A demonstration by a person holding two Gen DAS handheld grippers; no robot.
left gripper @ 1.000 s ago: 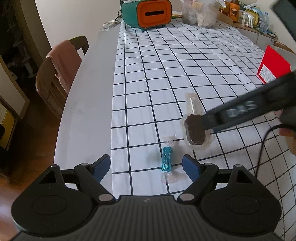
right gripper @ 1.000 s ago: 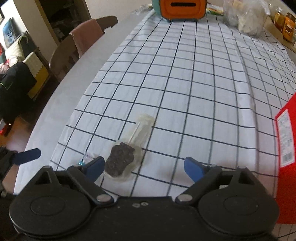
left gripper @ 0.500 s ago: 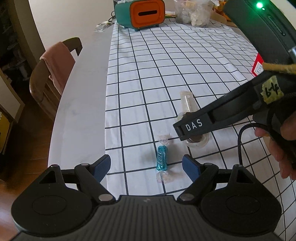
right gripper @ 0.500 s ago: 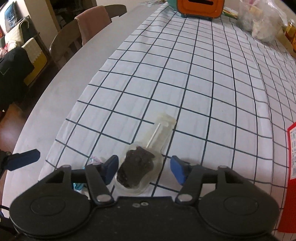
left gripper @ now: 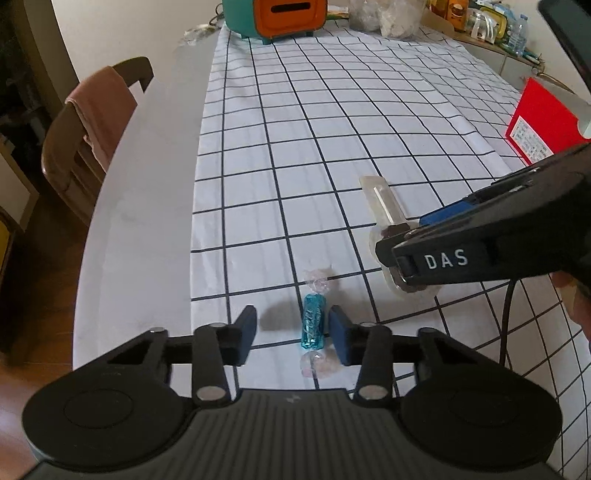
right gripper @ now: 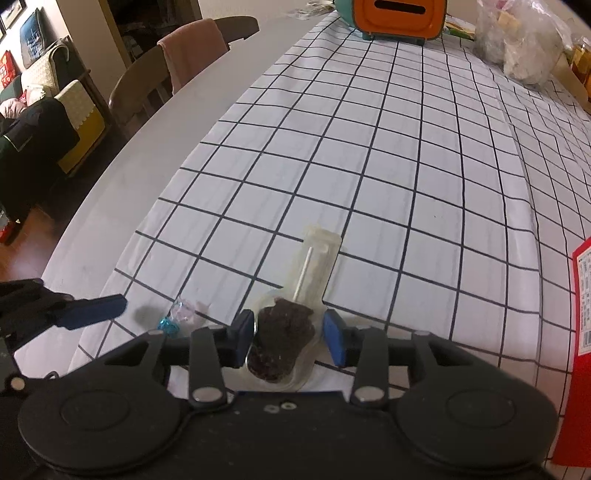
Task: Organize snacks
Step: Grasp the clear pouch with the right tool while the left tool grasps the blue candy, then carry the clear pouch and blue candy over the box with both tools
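Note:
A blue foil candy (left gripper: 313,323) with clear twisted ends lies on the checked tablecloth (left gripper: 332,129) near the front edge. My left gripper (left gripper: 293,334) is open, its blue pads on either side of the candy, the right pad touching it. A dark lollipop in a clear wrapper (right gripper: 284,332) lies to the right, stick pointing away. My right gripper (right gripper: 289,336) is half closed around the lollipop's head, left pad touching the wrapper. The right gripper also shows in the left wrist view (left gripper: 413,240).
A red box (left gripper: 543,125) lies at the right edge of the cloth. A teal and orange box (left gripper: 277,14) and a clear bag of snacks (left gripper: 384,14) stand at the far end. A chair with a pink cloth (left gripper: 96,110) is left of the table.
Both grippers have lowered toward the table and narrowed. The left one now brackets the blue candy, the right one brackets the lollipop head.

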